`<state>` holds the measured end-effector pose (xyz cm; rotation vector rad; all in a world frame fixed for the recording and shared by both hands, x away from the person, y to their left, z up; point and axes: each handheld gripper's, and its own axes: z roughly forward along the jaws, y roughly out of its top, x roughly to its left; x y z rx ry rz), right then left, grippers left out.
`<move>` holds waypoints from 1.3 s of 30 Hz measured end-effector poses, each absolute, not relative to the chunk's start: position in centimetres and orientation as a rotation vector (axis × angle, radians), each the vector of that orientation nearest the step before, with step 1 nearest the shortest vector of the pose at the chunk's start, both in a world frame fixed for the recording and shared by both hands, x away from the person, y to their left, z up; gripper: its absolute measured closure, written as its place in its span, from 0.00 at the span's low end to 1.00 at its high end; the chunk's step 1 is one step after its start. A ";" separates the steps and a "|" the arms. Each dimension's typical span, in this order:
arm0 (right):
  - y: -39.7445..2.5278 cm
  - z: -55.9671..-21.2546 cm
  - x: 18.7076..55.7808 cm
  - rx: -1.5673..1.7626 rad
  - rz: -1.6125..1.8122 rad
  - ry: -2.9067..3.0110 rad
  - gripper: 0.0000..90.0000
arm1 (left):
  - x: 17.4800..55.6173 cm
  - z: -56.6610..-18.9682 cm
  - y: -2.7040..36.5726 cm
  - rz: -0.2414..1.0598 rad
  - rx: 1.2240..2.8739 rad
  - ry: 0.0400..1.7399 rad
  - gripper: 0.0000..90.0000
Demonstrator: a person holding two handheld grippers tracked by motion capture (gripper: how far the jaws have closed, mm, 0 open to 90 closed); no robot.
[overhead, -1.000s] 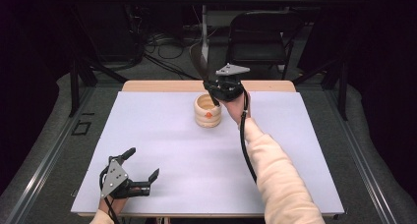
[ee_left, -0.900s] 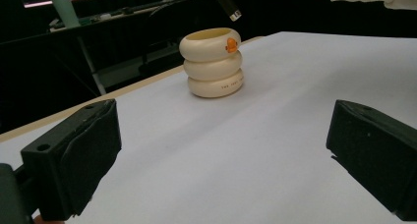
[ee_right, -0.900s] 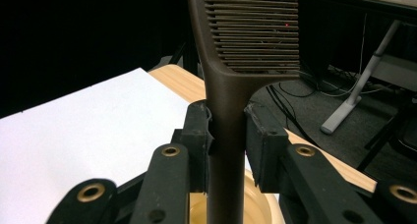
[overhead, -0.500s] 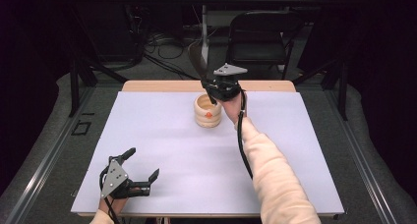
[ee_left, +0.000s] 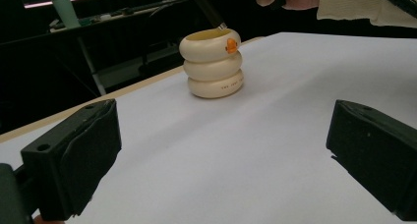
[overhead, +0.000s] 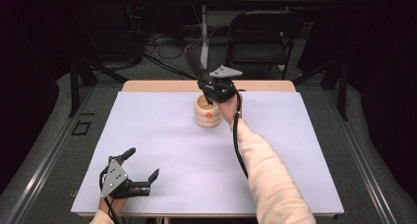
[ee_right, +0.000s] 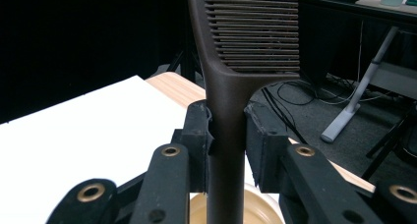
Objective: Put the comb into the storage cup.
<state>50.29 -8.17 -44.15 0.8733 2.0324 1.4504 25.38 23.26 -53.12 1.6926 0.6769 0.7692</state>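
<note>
**Right gripper view: comb clamped above the cream holder**

Right gripper view gives me the clearest look at the dark brown comb (ee_right: pixel 225 116): its handle stands upright between my right gripper's (ee_right: pixel 227 135) two black jaws, which are pressed against it on both sides, and its toothed head rises above them. Directly below the handle I see the open mouth of the cream holder (ee_right: pixel 246 209).

From the high view, the comb (overhead: pixel 195 62) leans up and to the left out of the right gripper (overhead: pixel 212 90), with its lower end at the holder's (overhead: pixel 207 112) opening. The holder is a stack of three rounded rings with an orange dot on its side, standing upright on the white table (overhead: pixel 162 135) towards the far edge, near the middle. In the left gripper view the comb's thin tip (ee_left: pixel 216 21) meets the holder's (ee_left: pixel 211 63) rim; whether it is inside I cannot tell.

My left gripper (overhead: pixel 140 171) sits at the near left corner of the table, well apart from the holder, its jaws spread wide with nothing between them. Beyond the table stand a black chair (overhead: pixel 260 35) and a tangle of cables (overhead: pixel 157 42) on the floor.
</note>
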 end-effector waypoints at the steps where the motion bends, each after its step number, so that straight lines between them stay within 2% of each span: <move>1: -8.1 -44.3 50.3 0.876 1.451 2.033 0.80 | 25.4 -53.1 23.3 0.769 1.693 0.677 0.00; 39: -8.3 -48.5 50.8 0.900 1.421 2.105 0.80 | 25.4 -53.1 23.2 0.769 1.692 0.676 0.00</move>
